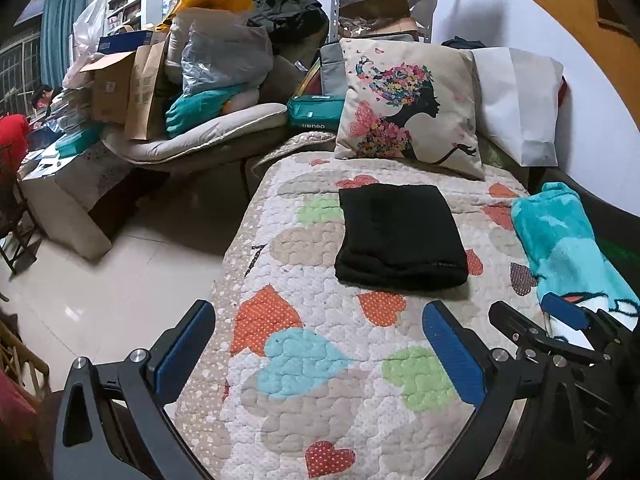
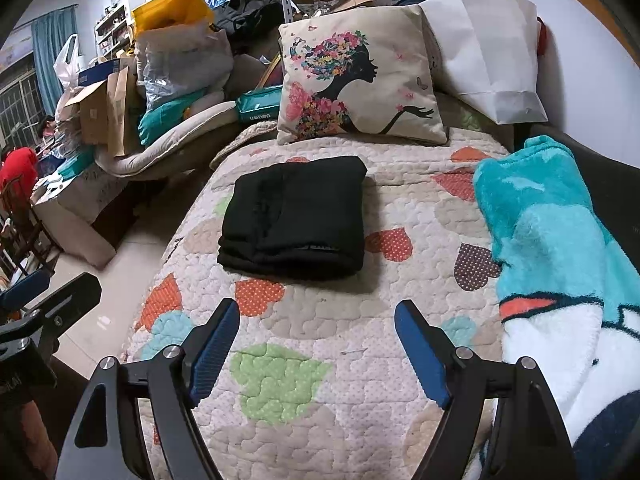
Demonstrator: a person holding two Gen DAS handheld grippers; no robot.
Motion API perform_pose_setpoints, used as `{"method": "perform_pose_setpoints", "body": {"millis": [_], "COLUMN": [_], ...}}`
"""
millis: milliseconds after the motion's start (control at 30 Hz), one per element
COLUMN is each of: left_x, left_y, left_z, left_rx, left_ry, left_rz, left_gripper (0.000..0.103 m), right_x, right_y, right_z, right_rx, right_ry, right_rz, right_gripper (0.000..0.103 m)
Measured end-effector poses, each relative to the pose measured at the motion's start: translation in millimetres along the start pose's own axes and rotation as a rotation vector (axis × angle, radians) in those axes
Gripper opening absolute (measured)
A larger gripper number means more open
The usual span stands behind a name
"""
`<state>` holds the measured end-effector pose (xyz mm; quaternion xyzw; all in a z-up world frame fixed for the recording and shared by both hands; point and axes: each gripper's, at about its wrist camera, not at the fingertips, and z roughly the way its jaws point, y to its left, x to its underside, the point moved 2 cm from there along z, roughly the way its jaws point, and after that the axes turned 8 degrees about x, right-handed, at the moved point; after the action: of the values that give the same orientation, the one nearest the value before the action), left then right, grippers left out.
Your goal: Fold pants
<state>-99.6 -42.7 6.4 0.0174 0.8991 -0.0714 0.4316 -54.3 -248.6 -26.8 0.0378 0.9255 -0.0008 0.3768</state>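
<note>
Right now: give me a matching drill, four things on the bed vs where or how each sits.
Things:
1. black pants
2. printed cushion
3. teal fleece blanket
4. right tool

Place or state:
A. along the bed's right edge
B. folded flat, mid-quilt
C. open, nothing between its pads
D. propped at the far end of the bed

Pairs: 1-B, 2-D, 3-A, 4-C

We look over a bed (image 1: 320,380) under a heart-patterned quilt (image 2: 320,320), a printed pillow (image 1: 408,108) at its far end, beyond the fingers. Left of them lies pale tiled floor (image 1: 120,280); farther off a white shelf (image 1: 132,0), teal curtain (image 1: 64,20) and barred window (image 1: 16,72). The wall (image 2: 580,60) right is white.
</note>
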Motion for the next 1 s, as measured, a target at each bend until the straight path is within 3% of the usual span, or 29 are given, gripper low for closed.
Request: {"method": "perform_pose_setpoints", "body": {"millis": [1000], "left_x": [10.7], "left_y": [3.1], "left_z": [14.8], "left_rx": [0.016], "left_ry": [0.06], "left_rz": [-0.024], "left_gripper": [0.103], "right_x": [5.1], "right_y": [5.9], "right_z": [6.2], "right_rx": [-0.006], "right_ry": [0.025], "right_rz": [-0.015], "right_gripper": [0.085]}}
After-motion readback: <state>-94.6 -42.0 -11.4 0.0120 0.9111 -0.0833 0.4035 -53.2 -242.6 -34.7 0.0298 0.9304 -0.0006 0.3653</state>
